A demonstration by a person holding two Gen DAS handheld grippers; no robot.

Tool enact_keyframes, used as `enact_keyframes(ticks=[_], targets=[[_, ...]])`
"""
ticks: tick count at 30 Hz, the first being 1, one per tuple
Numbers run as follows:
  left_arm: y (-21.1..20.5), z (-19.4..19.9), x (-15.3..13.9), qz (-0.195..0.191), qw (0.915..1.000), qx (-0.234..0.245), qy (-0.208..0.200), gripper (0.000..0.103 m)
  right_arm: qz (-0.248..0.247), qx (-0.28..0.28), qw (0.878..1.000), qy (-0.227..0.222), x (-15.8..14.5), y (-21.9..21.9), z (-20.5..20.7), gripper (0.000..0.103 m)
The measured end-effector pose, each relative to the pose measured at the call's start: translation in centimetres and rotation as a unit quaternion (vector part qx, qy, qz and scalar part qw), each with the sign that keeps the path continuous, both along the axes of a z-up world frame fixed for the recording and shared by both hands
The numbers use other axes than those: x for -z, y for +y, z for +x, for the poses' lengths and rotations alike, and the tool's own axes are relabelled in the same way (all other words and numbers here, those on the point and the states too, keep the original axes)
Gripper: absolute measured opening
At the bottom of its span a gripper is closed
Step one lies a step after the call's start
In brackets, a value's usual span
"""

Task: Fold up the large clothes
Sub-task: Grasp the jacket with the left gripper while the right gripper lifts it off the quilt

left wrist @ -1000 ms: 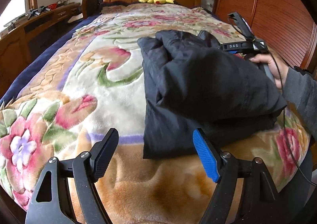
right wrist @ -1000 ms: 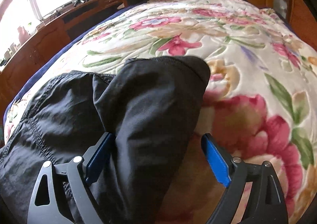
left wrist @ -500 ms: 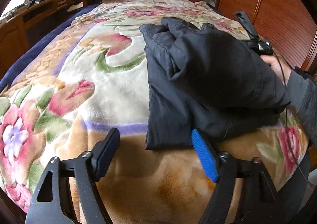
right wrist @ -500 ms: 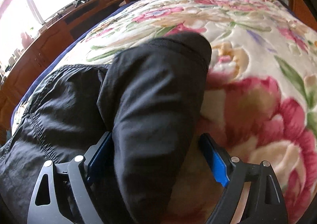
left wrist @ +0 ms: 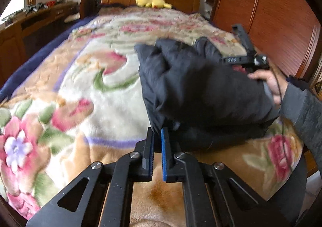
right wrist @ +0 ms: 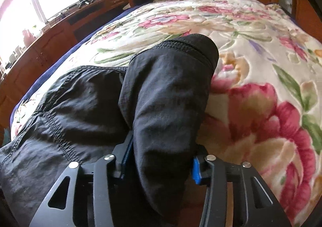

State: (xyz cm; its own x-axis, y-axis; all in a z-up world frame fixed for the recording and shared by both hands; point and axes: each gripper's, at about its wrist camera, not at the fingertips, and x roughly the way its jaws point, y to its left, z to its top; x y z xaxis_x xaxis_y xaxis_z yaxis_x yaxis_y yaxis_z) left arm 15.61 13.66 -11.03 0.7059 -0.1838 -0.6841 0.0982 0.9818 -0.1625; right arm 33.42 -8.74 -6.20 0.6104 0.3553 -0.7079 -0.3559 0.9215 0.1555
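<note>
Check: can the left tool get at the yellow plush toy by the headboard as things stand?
Probably not. The left tool is shut on the black jacket's near corner, and the plush toy lies at the bed's far end.

Black claw (left wrist: 157, 132), blue pads, silver screws; grey sleeve (left wrist: 301, 110).

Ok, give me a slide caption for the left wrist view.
Left gripper shut on the black jacket's near corner on a floral blanket.
</note>
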Motion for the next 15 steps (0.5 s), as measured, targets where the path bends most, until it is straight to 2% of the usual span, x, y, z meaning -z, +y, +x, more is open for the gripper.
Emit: enact_keyframes(ticks=[9,15], targets=[[0.9,-1.6,-3.7,-0.013,0.998,0.0,-0.062,0.004,-0.003,-0.012,0.999,-0.047,-4.1,2.3,-3.3,0.037],[4.7,-3.2,-5.1,-0.005,0.996,-0.018,-0.087,0.004,0.001,-0.039,0.997,-0.071,-6.4,6.6,-4.5,0.036]])
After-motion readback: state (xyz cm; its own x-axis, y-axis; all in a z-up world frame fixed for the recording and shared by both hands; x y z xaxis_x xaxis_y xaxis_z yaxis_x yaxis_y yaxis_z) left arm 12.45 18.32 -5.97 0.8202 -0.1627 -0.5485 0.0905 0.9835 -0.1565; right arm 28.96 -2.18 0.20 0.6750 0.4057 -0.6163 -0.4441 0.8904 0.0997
